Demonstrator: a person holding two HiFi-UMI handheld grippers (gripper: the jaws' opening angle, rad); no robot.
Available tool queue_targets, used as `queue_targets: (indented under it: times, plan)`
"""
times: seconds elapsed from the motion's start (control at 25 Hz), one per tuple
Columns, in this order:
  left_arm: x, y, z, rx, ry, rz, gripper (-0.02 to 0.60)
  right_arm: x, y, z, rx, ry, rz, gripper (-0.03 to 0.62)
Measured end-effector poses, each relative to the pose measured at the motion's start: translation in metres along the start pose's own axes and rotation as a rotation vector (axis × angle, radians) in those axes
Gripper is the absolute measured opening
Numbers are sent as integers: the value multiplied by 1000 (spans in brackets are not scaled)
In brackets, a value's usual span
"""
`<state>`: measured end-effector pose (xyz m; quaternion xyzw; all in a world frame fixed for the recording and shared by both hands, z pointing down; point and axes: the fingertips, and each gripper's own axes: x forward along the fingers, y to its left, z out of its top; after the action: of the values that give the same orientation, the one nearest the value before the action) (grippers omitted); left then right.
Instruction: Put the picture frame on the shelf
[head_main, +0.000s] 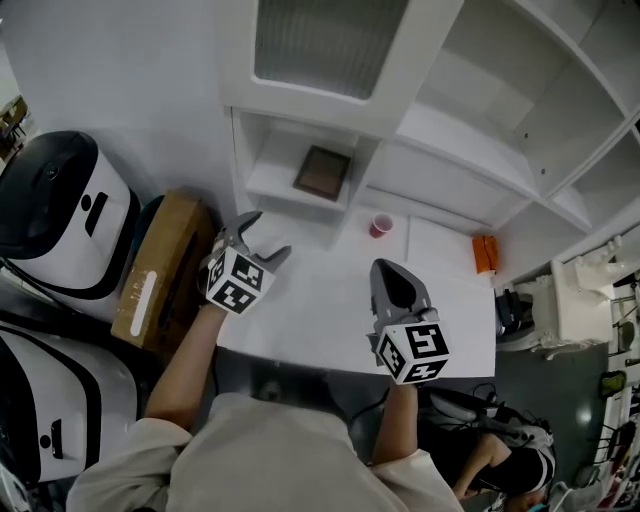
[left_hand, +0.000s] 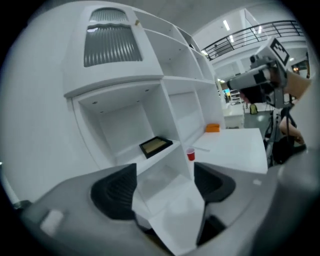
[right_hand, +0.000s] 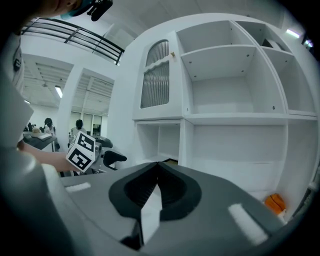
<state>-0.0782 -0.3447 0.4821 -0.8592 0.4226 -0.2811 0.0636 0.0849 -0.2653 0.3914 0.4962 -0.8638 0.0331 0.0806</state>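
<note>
A dark-rimmed picture frame (head_main: 322, 172) lies flat on the low shelf (head_main: 275, 185) of the white cabinet, in its left compartment. The left gripper view shows the picture frame (left_hand: 155, 146) on that shelf, ahead of the jaws. My left gripper (head_main: 268, 235) hovers over the white table's left end, below and left of the frame. It stands open with nothing between its fingers (left_hand: 116, 190). My right gripper (head_main: 388, 266) is over the table's middle front with its jaws together, holding nothing. In the right gripper view the right gripper (right_hand: 159, 169) points at the cabinet.
A small red cup (head_main: 381, 225) stands on the table (head_main: 320, 320) at the cabinet's foot, and an orange object (head_main: 485, 253) lies at the far right. A cardboard box (head_main: 160, 268) and black-and-white machines (head_main: 60, 210) sit to the left. Open white shelves (head_main: 470, 150) fill the back.
</note>
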Motion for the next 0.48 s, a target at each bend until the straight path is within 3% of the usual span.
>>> queue_targets:
  times: [0.24, 0.48]
  plan:
    - [-43, -1, 3, -74, -77, 18, 314, -14, 24, 8, -1, -19, 4, 5]
    - [-82, -13, 8, -79, -126, 19, 286, -28, 38, 12, -12, -33, -27, 5]
